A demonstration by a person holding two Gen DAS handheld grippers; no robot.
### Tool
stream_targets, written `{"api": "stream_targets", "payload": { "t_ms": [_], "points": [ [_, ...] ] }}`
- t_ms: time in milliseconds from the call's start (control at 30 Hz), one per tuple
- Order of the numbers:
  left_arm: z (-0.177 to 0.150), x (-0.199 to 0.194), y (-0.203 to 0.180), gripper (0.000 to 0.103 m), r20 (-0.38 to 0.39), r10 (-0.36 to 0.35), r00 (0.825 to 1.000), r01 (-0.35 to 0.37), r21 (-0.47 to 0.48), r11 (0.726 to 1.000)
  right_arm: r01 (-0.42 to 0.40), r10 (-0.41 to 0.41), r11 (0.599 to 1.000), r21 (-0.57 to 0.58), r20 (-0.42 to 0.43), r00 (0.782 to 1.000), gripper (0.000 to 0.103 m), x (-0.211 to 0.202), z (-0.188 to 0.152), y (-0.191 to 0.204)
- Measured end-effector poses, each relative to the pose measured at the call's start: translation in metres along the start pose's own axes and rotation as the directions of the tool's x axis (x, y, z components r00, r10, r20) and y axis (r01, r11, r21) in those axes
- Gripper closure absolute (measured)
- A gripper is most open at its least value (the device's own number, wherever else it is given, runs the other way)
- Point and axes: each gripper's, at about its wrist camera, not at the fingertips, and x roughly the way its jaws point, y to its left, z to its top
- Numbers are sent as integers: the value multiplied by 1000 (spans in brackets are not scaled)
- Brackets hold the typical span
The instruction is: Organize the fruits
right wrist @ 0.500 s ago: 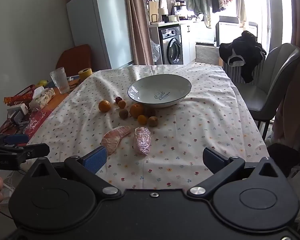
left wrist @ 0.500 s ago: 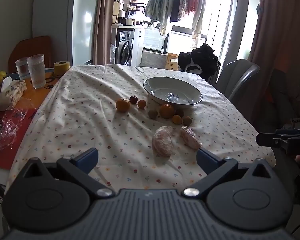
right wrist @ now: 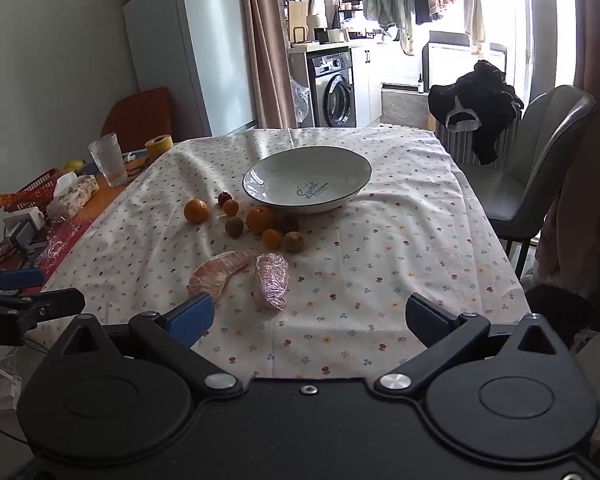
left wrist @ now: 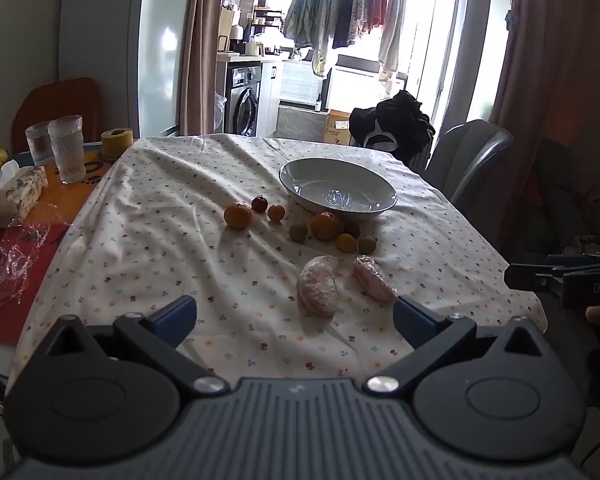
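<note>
Fruits lay loose on the floral tablecloth point(right wrist: 380, 248), all just in front of the empty white bowl point(right wrist: 307, 178), none in it. Nearest the grippers: a peeled pomelo segment point(right wrist: 216, 272) and a cling-wrapped segment point(right wrist: 273, 282), side by side, apart. Behind them a cluster: large mandarin point(right wrist: 261, 220) close under the bowl rim, small orange kumquat point(right wrist: 271, 238), two brown longan-like fruits point(right wrist: 293, 241), another mandarin point(right wrist: 196, 211) off to the left, dark red fruit point(right wrist: 223, 198).

Left gripper point(left wrist: 294, 314) had jaws spread wide, nothing between them, hovering short of the table edge. Right gripper point(right wrist: 308, 314) likewise wide apart and empty.

Risks, as judged: round fruits could roll on the wrinkled cloth if nudged. Peeled segment was soft, a hard squeeze could crush it. Wrap looked slippery, could slide out. Cluster was tight, so reaching one might knock neighbours or bump the bowl. Pulling the cloth might shift everything.
</note>
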Motion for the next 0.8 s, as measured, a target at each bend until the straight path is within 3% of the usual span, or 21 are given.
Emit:
{"api": "stream_targets", "payload": {
  "t_ms": [800],
  "points": [
    [0, -4, -2, 0, 19, -15, 1000, 15, 2, 1000, 13, -12, 1000, -23, 21, 1000, 0, -5, 7, 4]
  ]
}}
